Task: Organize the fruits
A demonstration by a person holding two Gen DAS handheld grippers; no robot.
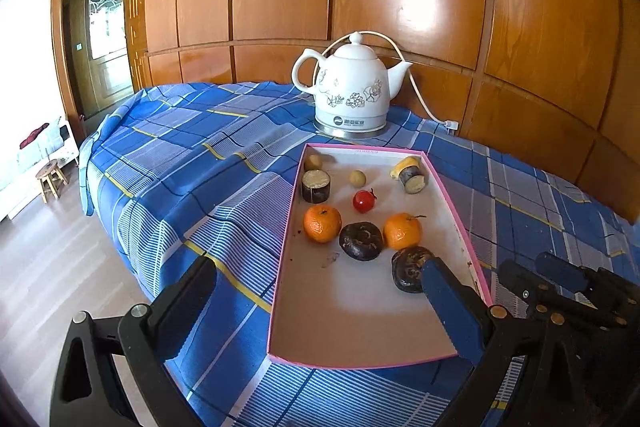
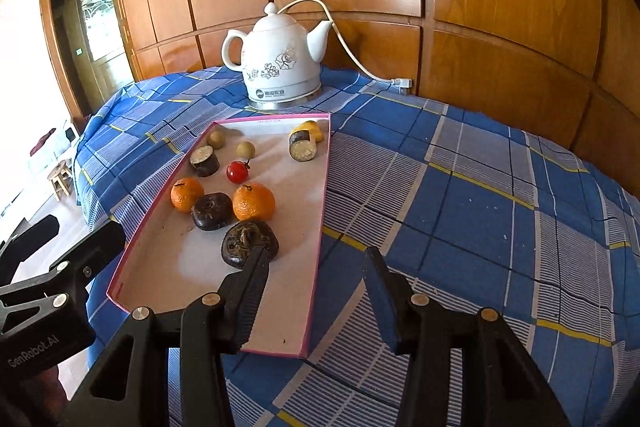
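Note:
A pink-rimmed white tray (image 1: 360, 319) (image 2: 192, 279) lies on the blue checked cloth. It holds two oranges (image 1: 322, 223) (image 2: 254, 202), two dark brown flat fruits (image 1: 361, 241) (image 2: 250, 243), a red cherry tomato (image 1: 364, 201) (image 2: 237, 171), two small beige round fruits (image 1: 357, 178), two dark cut cylinders (image 1: 316, 185) and a yellow piece (image 2: 310, 131). My left gripper (image 1: 318, 263) stands wide open above the tray's near half. My right gripper (image 2: 316, 253) is open over the tray's right rim, its left fingertip (image 2: 260, 255) just in front of the nearest dark fruit, nothing held.
A white ceramic kettle (image 1: 348, 91) (image 2: 280, 67) with a cord stands behind the tray against the wooden panel wall. The cloth-covered table (image 2: 460, 211) drops off at the left to the floor, where a small stool (image 1: 50, 177) stands.

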